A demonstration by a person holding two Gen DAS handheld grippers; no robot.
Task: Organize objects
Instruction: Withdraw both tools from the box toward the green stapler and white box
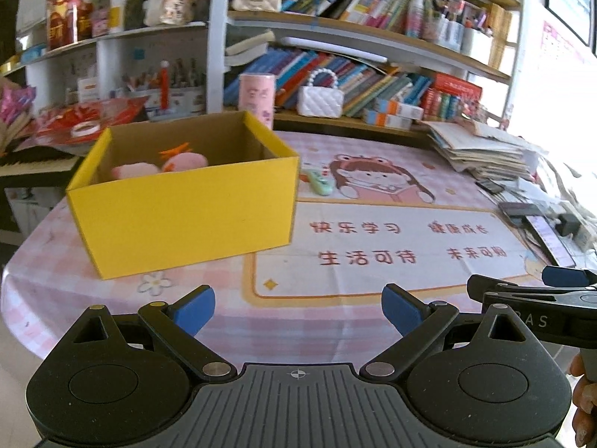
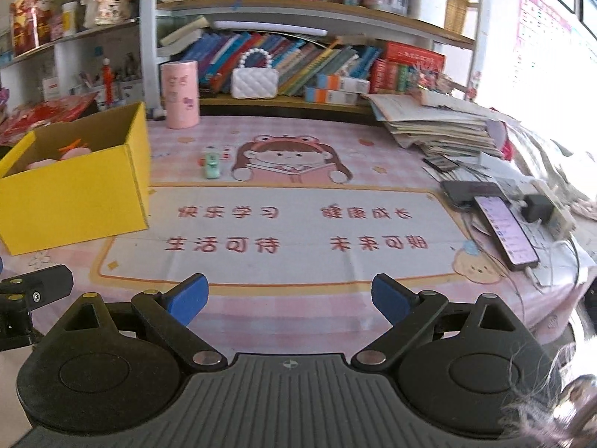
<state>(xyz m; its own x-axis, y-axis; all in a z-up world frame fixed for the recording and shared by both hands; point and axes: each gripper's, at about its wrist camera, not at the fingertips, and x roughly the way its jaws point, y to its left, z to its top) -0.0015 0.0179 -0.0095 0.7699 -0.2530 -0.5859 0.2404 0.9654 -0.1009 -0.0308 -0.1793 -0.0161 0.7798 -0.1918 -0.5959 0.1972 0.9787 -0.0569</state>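
A yellow cardboard box (image 1: 186, 209) stands on the pink tablecloth (image 1: 373, 246), with pink plush toys (image 1: 175, 162) inside; it also shows at the left of the right wrist view (image 2: 74, 201). A small green toy car (image 1: 319, 183) lies on the cloth just right of the box, seen too in the right wrist view (image 2: 211, 164). My left gripper (image 1: 298, 308) is open and empty near the table's front edge. My right gripper (image 2: 289, 298) is open and empty, beside the left one; it shows in the left wrist view (image 1: 537, 295).
A pink cylinder (image 2: 180, 93) and a white quilted handbag (image 2: 255, 80) stand at the back by the bookshelves. A stack of papers (image 2: 436, 127), phones (image 2: 503, 229) and cables crowd the right side of the table.
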